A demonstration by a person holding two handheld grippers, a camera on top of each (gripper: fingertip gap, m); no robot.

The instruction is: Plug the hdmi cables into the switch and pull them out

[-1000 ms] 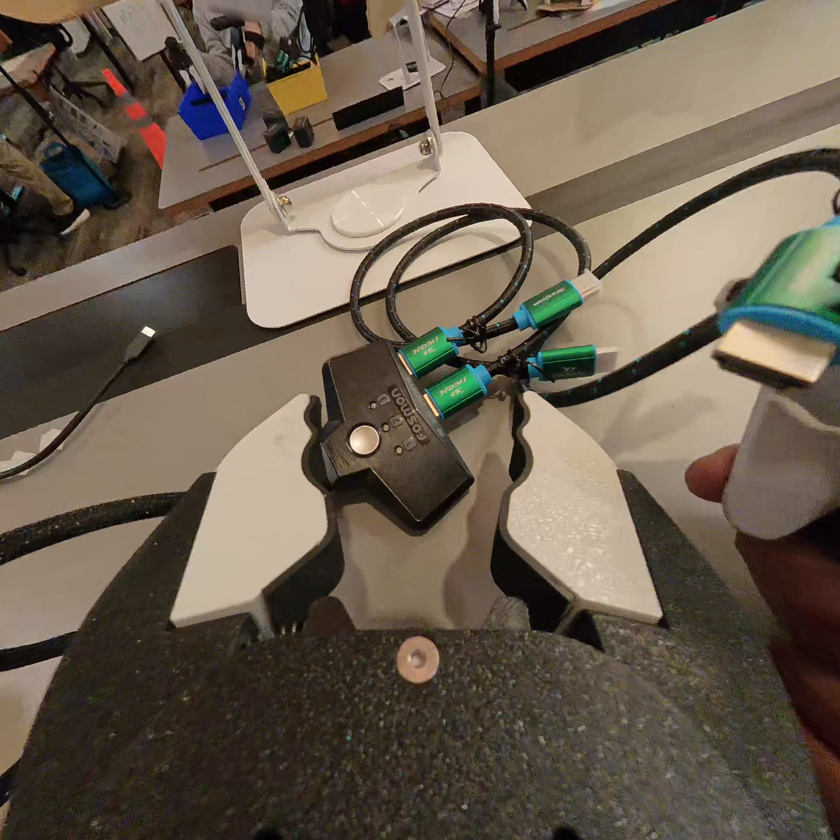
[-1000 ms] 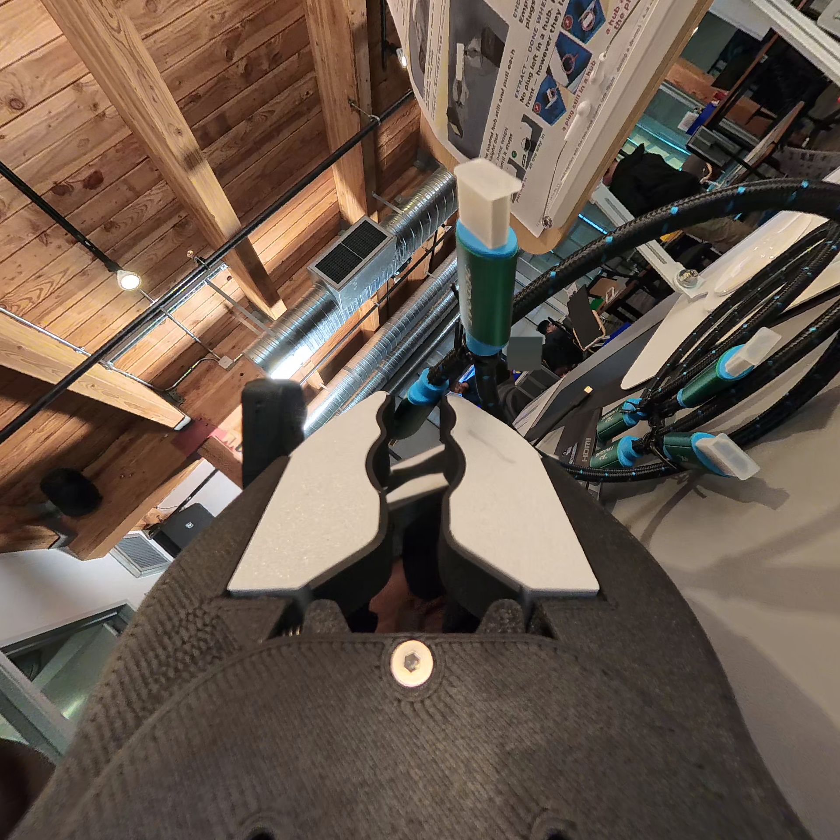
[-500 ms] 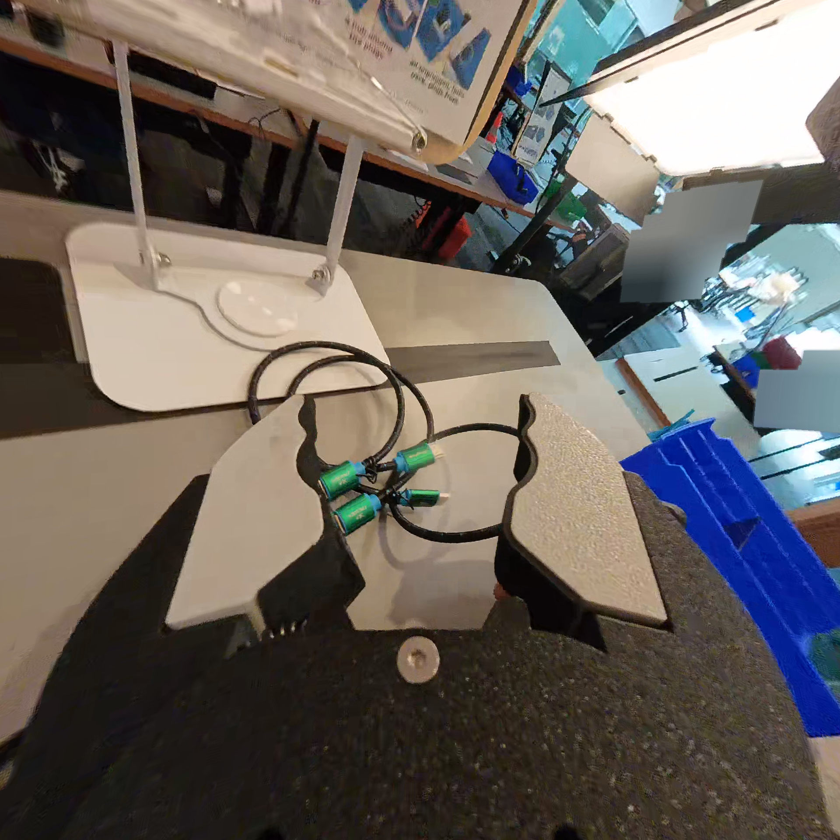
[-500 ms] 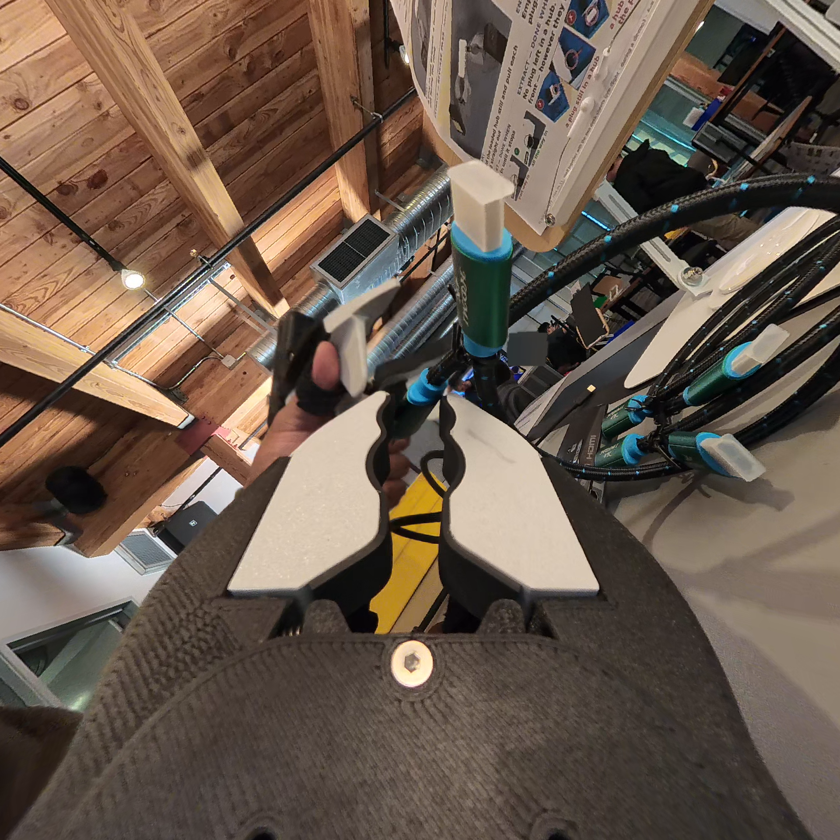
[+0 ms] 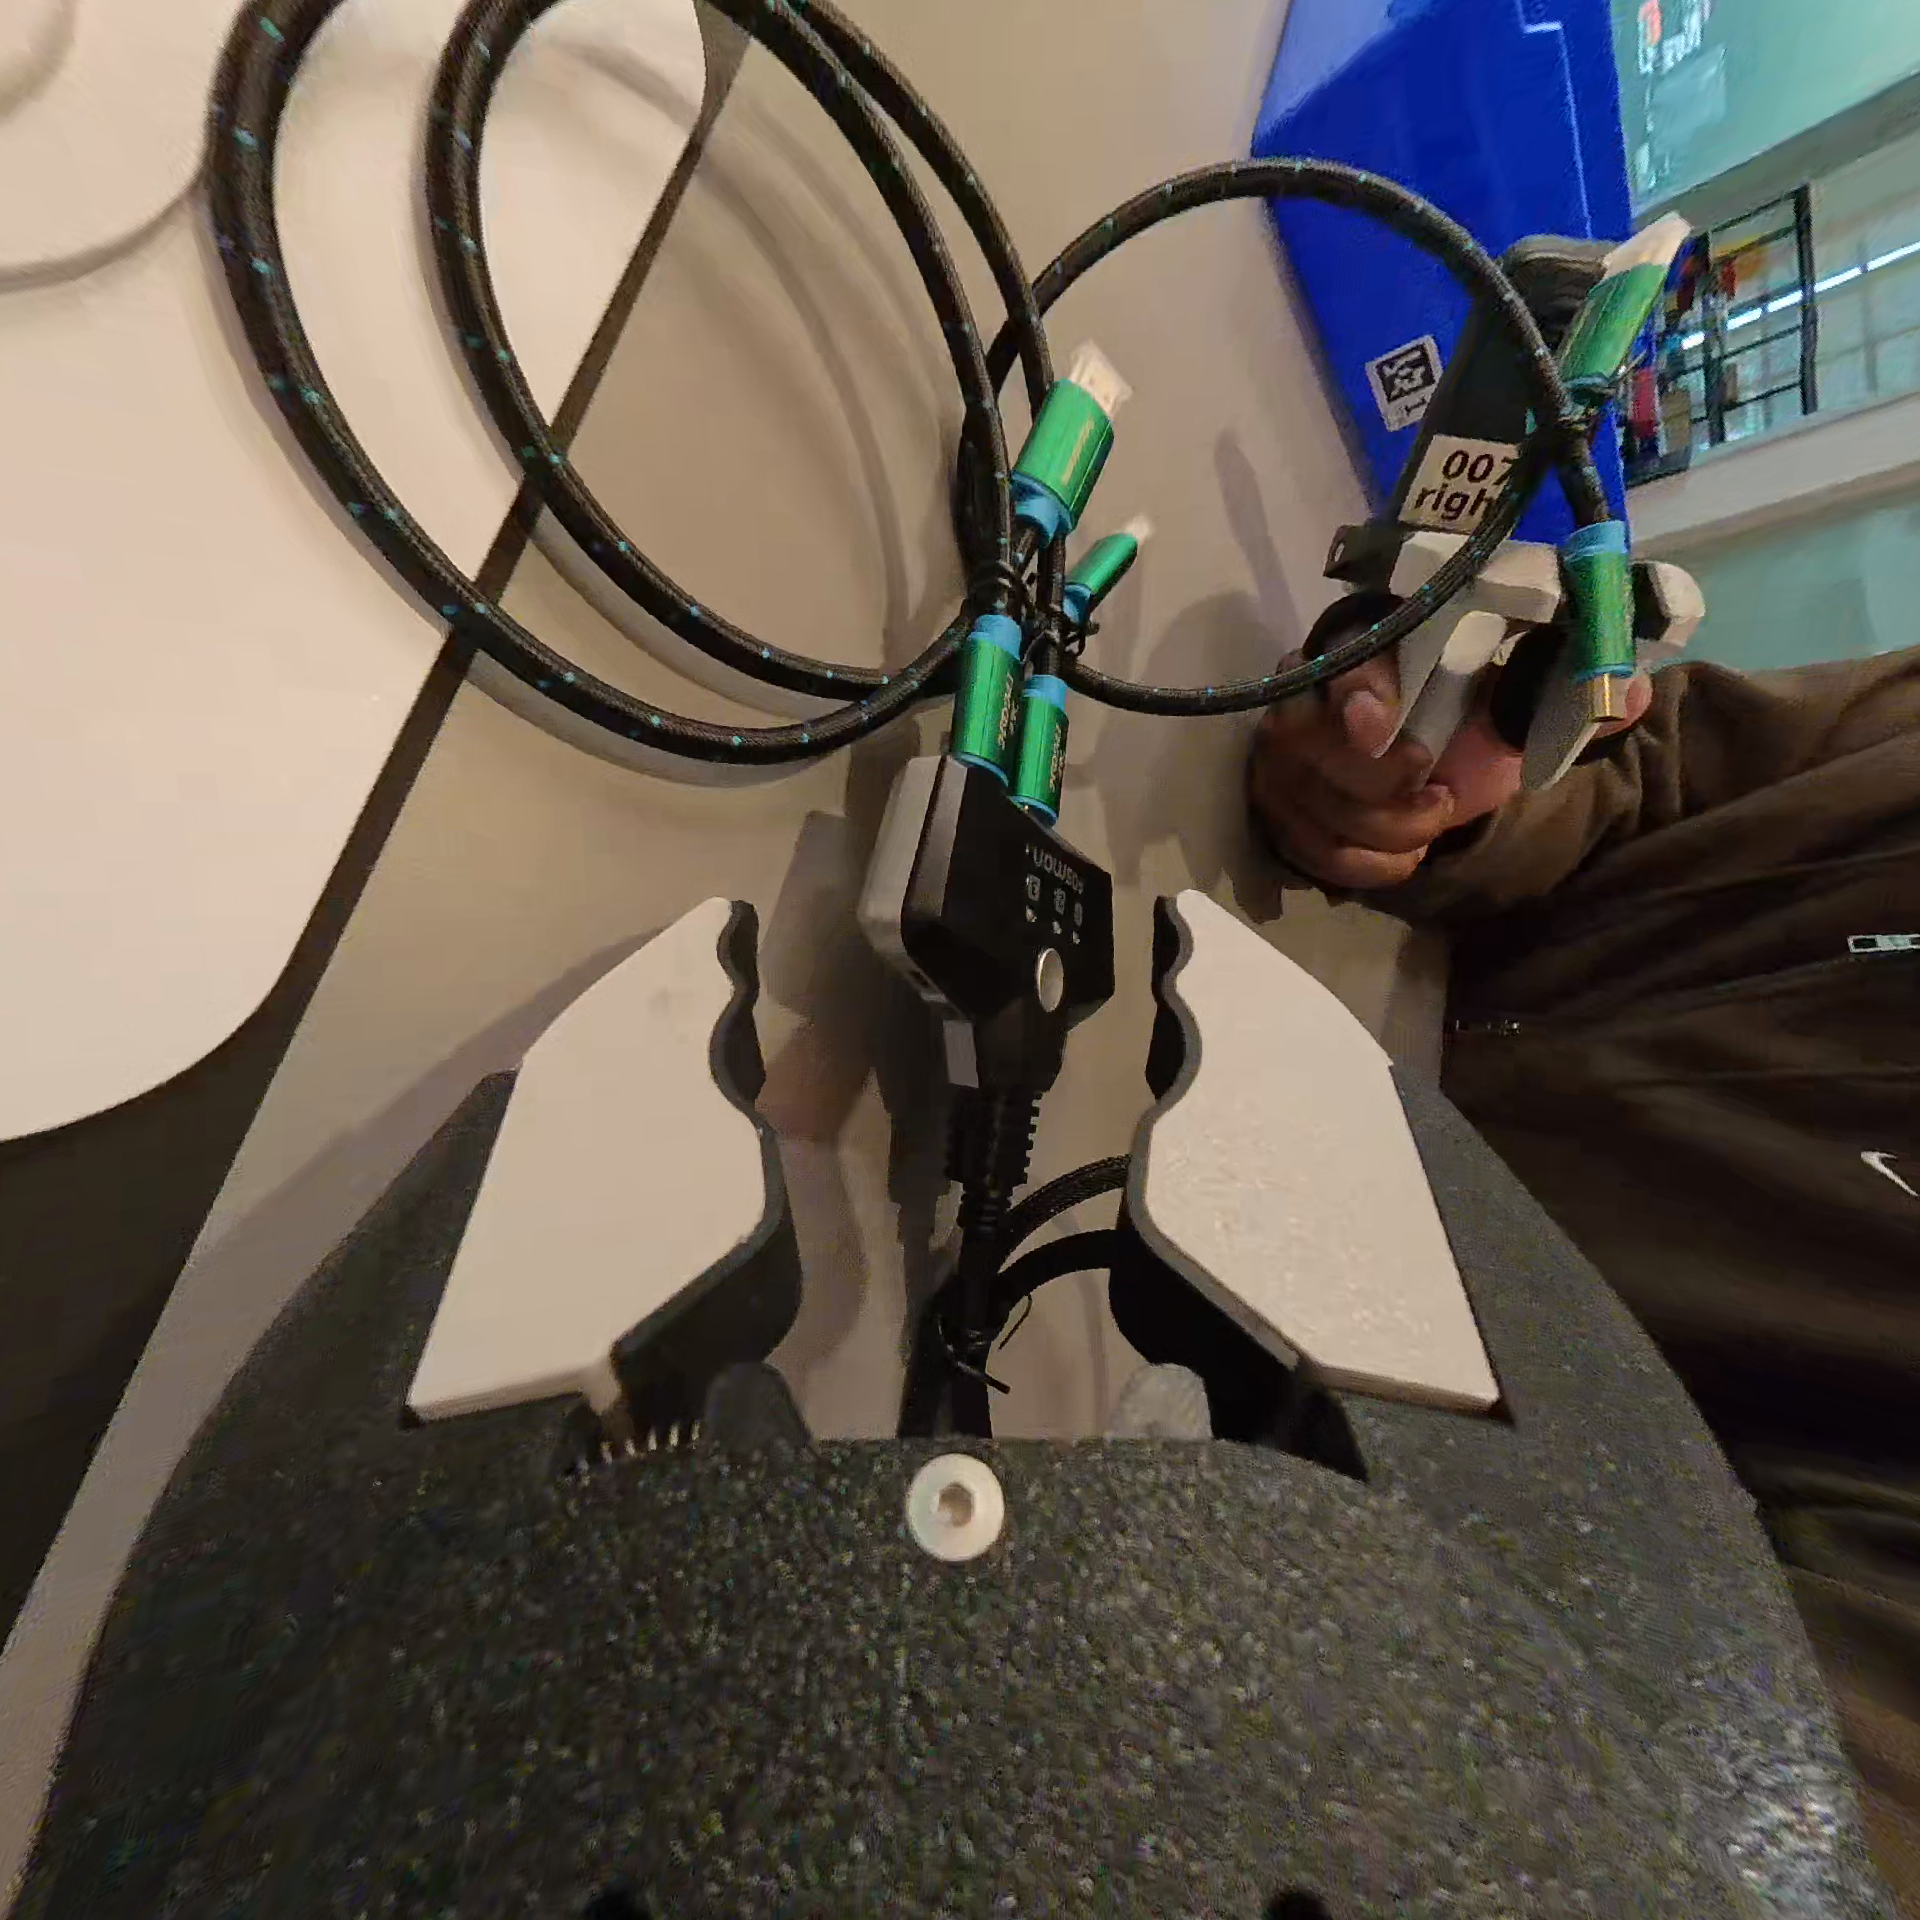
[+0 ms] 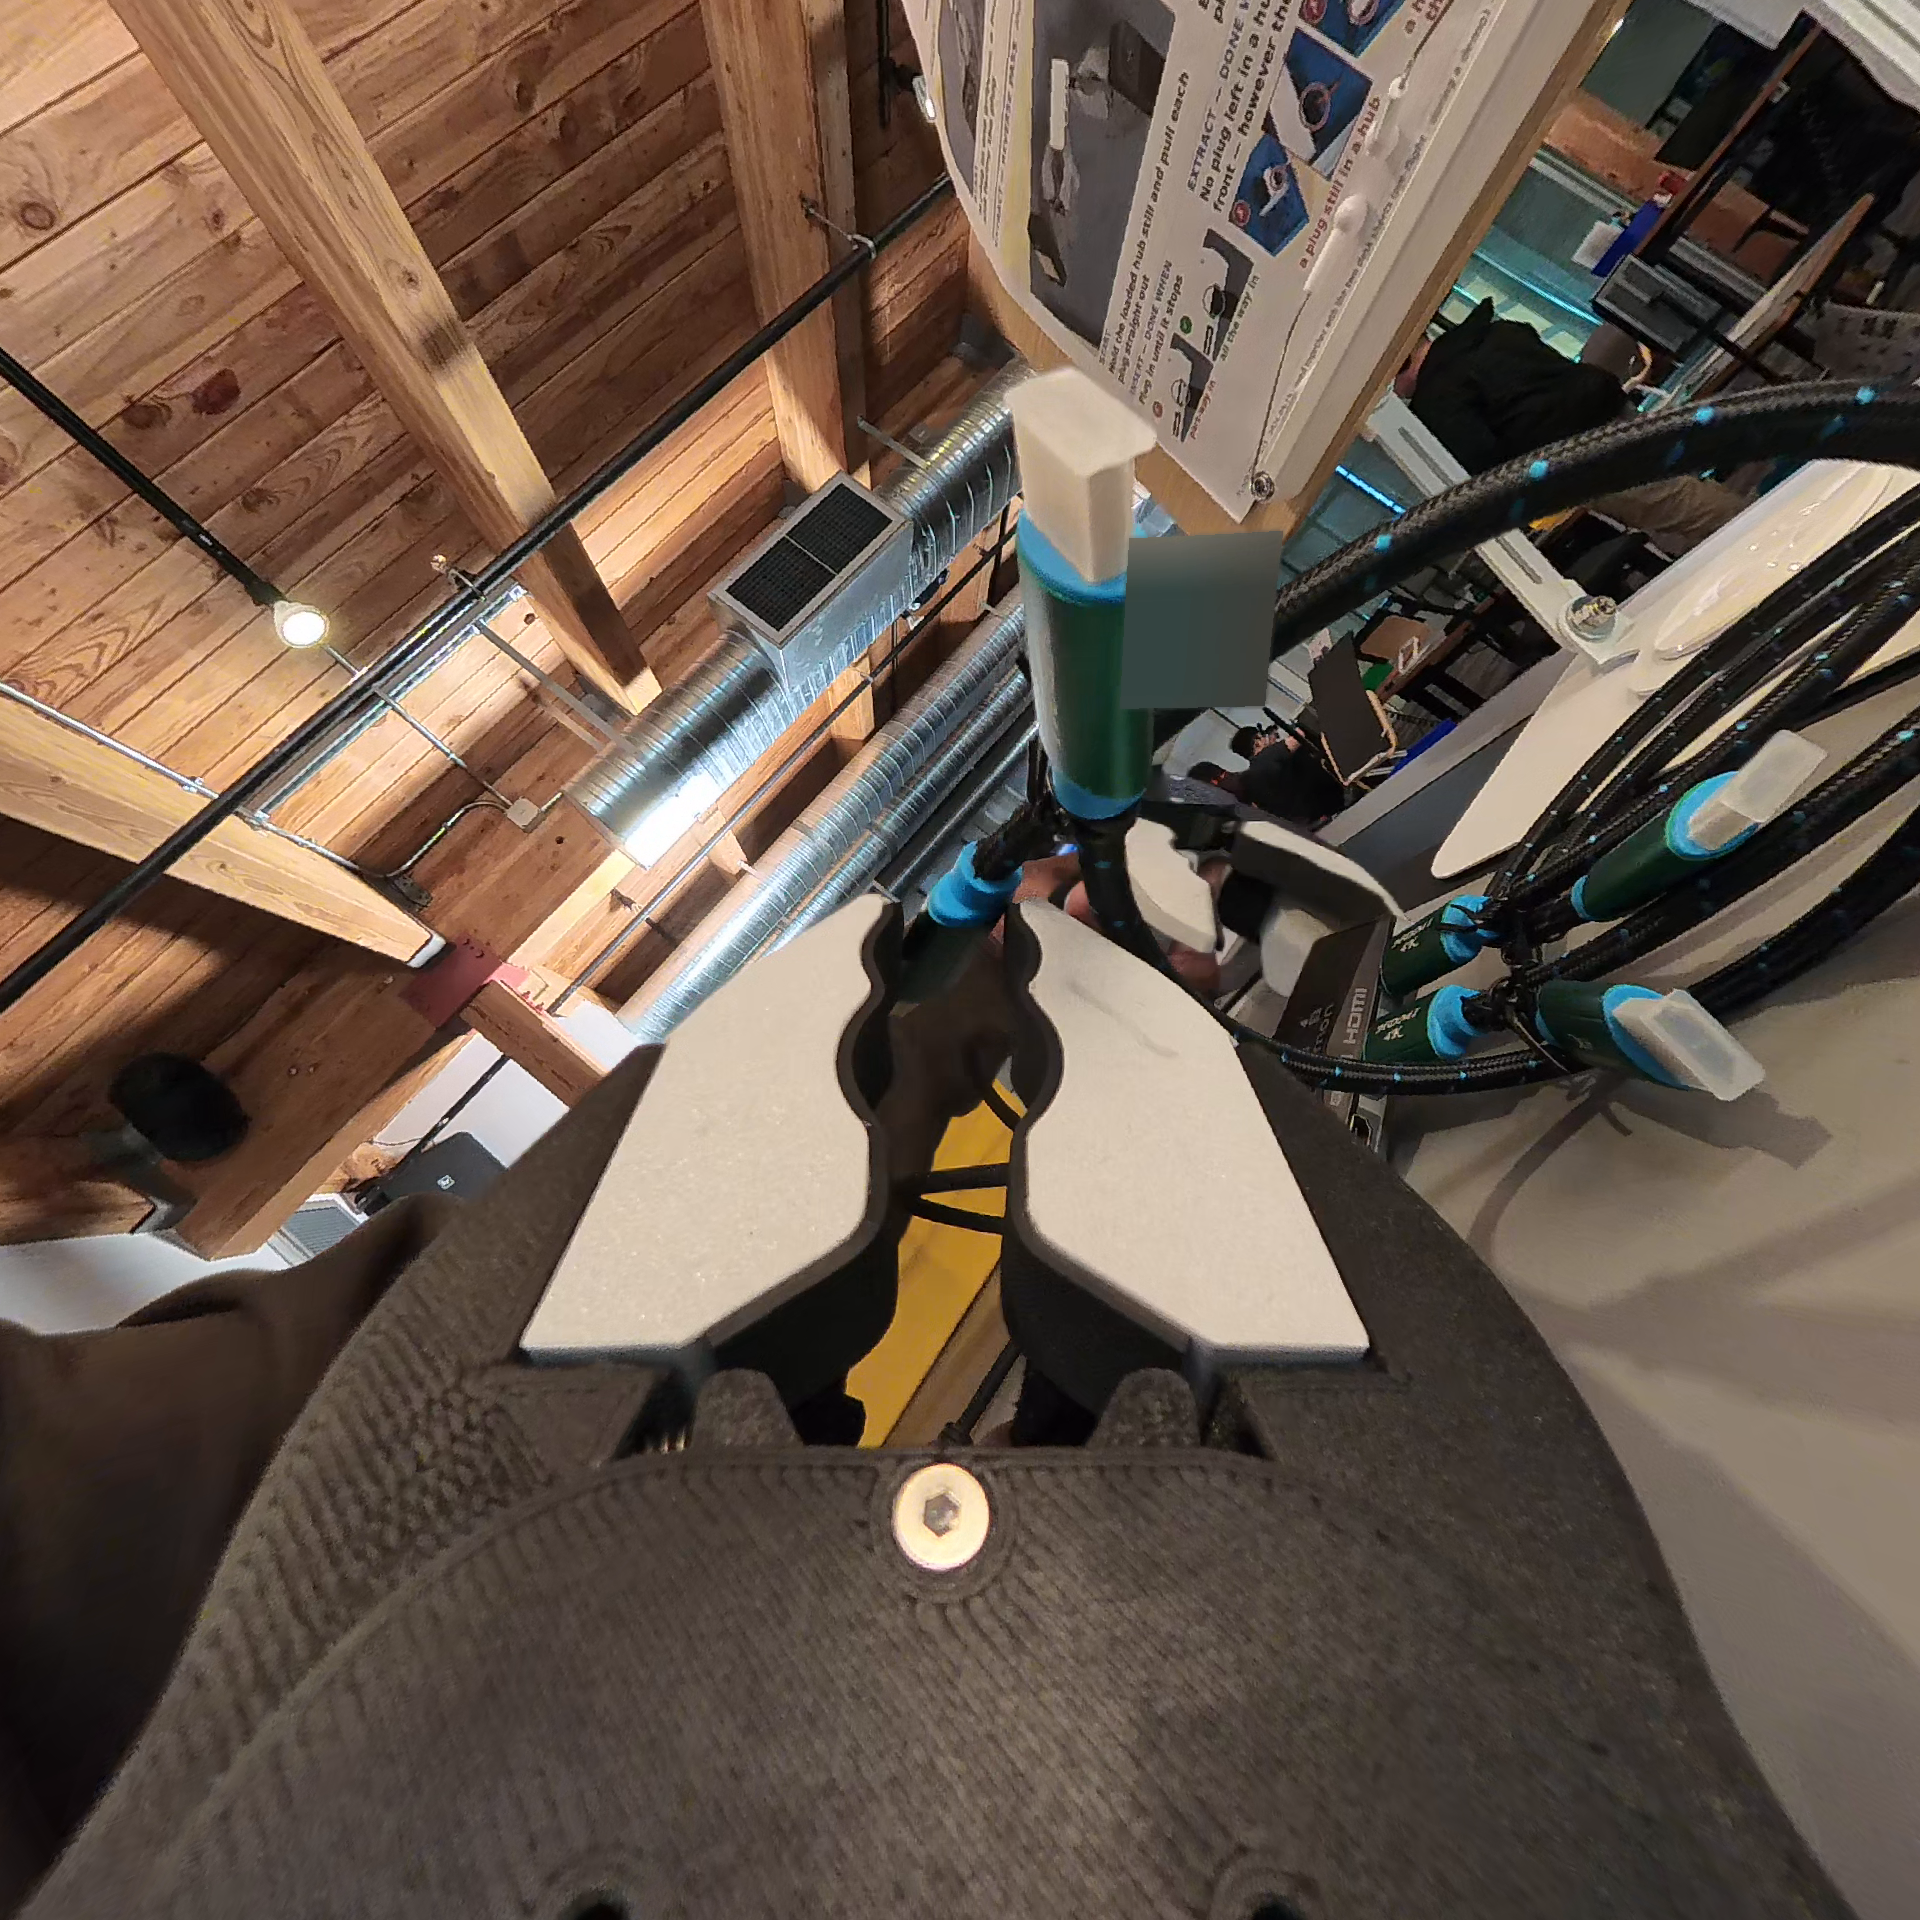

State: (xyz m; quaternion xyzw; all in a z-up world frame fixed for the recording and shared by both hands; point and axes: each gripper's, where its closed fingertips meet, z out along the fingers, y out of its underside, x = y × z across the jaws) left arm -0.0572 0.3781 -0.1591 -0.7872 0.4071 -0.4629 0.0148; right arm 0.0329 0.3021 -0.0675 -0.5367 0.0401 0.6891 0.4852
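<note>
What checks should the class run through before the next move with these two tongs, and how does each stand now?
1. Left tongs open: ok, both pads stand clear of the black switch box.
2. Box between the left pads: ok, sitting nearer the right pad.
3. Two green plugs seated in the box: ok.
4. Right tongs shut on a green plug: ok, pinched with its metal tip bare.
5. Capped plug sharing that cable tie: ok, it stands above the right tongs, free.
6. Braided cables free of snags: cannot tell, loops overlap.

Braided-cloth cables (image 5: 582, 520), glossy metallic-green plugs (image 5: 1065, 447), matt-black plastic hub (image 5: 1013, 914).
</note>
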